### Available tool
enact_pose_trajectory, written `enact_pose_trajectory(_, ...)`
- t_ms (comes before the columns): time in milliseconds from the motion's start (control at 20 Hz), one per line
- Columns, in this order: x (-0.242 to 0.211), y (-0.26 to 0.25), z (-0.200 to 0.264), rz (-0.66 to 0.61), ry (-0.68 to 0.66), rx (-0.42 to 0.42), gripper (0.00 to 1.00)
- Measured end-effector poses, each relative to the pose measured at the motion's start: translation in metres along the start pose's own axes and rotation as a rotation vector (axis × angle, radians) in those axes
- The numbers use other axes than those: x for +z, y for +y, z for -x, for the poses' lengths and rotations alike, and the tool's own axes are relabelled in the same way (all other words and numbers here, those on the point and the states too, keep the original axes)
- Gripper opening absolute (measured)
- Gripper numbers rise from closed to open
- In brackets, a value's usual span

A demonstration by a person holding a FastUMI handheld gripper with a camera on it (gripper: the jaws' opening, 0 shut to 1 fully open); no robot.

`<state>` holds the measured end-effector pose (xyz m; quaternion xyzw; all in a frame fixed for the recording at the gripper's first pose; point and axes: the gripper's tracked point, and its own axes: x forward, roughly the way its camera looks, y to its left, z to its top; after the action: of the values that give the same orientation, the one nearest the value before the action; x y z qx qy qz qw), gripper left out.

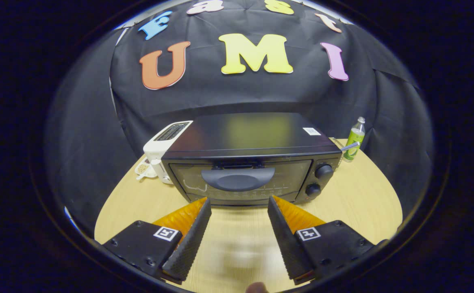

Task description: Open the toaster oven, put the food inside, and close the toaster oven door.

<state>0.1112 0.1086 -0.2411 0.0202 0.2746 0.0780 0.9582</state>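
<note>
We are holding the gripper (239, 203) with its jaws wide apart and nothing between them but bare table (363, 203); the fingertips are pointing at the oven (249, 158), which is sitting just ahead of them with its door shut. We are judging this to be the opening step, not yet begun: the handle (238, 179), a curved bar high on the door's glass, is lying just beyond the tips and above them, so the next move is calling for a lift and a reach forward to get a finger over or around that bar and pull it down. We are not making out the food; a pale blur on the table between the fingers is too smeared to name. Nothing is blocking the door. A white toaster (164, 148) is standing at the oven's left with a small dish (143, 169) beside it, and a green bottle (355, 140) is standing at its right rear.
</note>
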Motion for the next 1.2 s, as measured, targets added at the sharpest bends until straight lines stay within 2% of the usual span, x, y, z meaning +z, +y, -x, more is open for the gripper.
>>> enact_pose_trajectory(550,0.074,-0.015,0.075,-0.073,-0.154,0.026,0.91)
enact_pose_trajectory(850,0.141,-0.02,0.139,-0.139,-0.318,0.036,0.91)
enact_pose_trajectory(1000,0.168,-0.018,0.177,-0.114,-0.396,0.033,0.91)
enact_pose_trajectory(1200,0.173,-0.01,0.219,-0.054,-0.441,0.018,0.92)
